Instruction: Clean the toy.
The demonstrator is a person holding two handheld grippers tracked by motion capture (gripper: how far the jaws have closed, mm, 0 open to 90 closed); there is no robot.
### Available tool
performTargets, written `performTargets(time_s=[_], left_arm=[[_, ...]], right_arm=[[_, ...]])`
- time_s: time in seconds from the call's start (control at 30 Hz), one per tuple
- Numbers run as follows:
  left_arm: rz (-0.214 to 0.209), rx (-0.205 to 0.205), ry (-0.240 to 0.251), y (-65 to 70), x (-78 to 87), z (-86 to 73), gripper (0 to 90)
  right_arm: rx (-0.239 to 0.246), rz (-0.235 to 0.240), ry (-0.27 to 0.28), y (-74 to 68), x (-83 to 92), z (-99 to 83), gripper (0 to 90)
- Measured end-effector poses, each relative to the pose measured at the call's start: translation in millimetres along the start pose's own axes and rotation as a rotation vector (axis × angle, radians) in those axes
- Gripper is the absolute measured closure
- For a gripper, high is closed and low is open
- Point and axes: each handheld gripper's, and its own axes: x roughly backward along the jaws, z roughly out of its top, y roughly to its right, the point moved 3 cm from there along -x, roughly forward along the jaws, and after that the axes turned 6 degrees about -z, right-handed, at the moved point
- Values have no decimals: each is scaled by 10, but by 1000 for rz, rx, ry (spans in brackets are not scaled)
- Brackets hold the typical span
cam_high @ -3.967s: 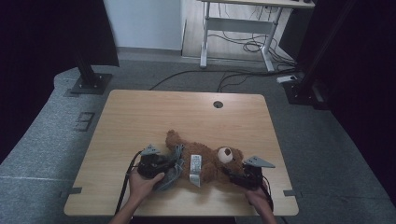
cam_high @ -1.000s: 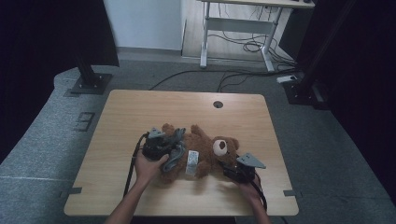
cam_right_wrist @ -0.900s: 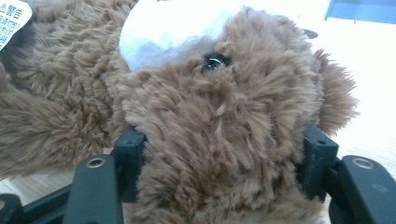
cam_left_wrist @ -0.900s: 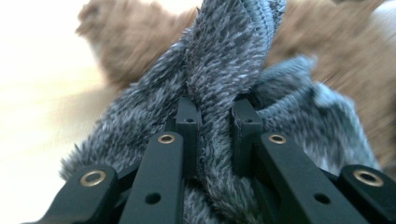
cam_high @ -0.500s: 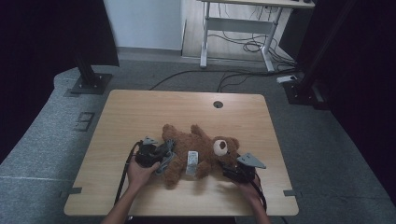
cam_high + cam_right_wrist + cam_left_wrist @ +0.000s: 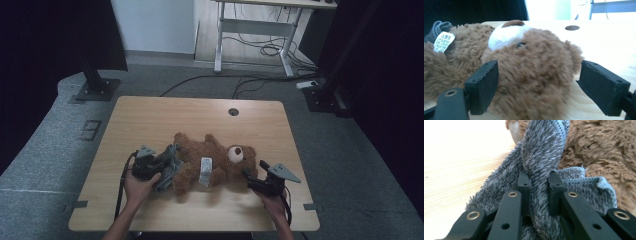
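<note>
- The brown teddy bear (image 6: 212,162) lies on its back on the wooden table (image 6: 150,120), near the person's edge, head toward the right gripper and legs toward the left one
- A grey fleece garment (image 6: 167,170) bunches at the bear's leg end, touching the fur; a white label (image 6: 205,169) sits on the bear's belly
- The left gripper (image 6: 161,165) sits just beside the bear's legs, its 2 jaws clamped together on a fold of the grey fleece, which the left gripper view (image 6: 539,180) shows squeezed between the pads
- The right gripper (image 6: 248,176) is at the bear's head with its 2 jaws spread wide; they have just been opening, and the head (image 6: 536,72) sits between them with neither pad pressing on it
- Risk: with the head let go, a pull on the fleece may drag the whole bear along the table instead of moving the garment over its legs
- Risk: the pinch holds just 1 thin fold, so the pile could slip out of the pads under a hard tug
- Risk: if the right jaws close again without aiming, they may catch loose fur only and lose the bear
</note>
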Motion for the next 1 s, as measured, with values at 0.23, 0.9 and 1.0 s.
performTargets(time_s=[0.23, 0.9, 1.0], left_arm=[[7, 11, 28, -85, 215, -60, 761], [161, 56, -98, -647, 672, -633, 654], [166, 55, -120, -645, 630, -653, 489]], right_arm=[[-4, 13, -6, 152, 112, -49, 165], [17, -43, -77, 263, 151, -182, 168], [16, -43, -78, 259, 149, -183, 168]])
